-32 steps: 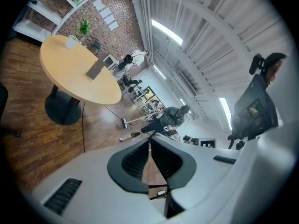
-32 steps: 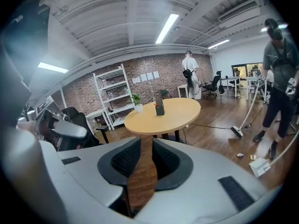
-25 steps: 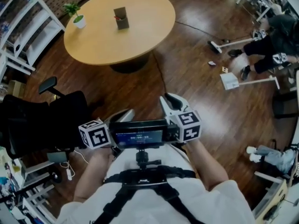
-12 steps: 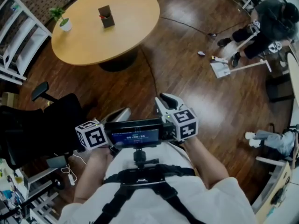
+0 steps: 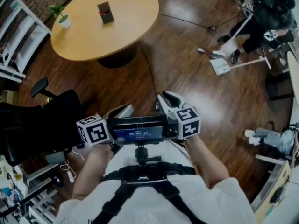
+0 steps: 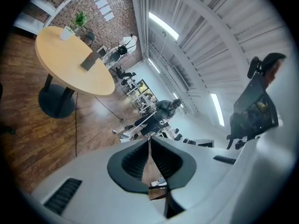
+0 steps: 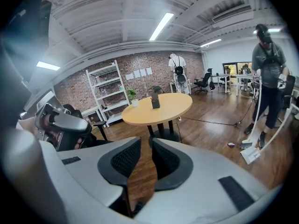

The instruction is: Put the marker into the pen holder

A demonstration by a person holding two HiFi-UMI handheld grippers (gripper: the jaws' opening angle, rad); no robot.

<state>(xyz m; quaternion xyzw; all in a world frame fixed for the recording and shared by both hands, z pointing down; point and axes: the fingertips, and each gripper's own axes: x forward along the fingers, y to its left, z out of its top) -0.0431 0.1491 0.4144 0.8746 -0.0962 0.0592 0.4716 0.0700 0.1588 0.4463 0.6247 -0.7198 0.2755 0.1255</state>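
The table (image 5: 117,41) has slid left in view as we turn. Our left gripper (image 6: 149,137) has its fingers clenched and the right gripper (image 7: 146,139) has them slightly released; both are empty. Far off on the table stands the pen holder (image 5: 106,14), with something red at it, maybe the marker (image 5: 101,12).

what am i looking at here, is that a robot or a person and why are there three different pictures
It is a person, not a robot. They hold a hand tool with two jaws in each hand. The head view comes from a camera on their head and looks down at the left gripper and the right gripper. The other two views come from a camera riding on each gripper, looking along its jaws. Ahead stands a round table with a dark pen holder and a small potted plant on it. Nothing is held: the left jaws are together and the right jaws are slightly apart, with only floor showing between them.
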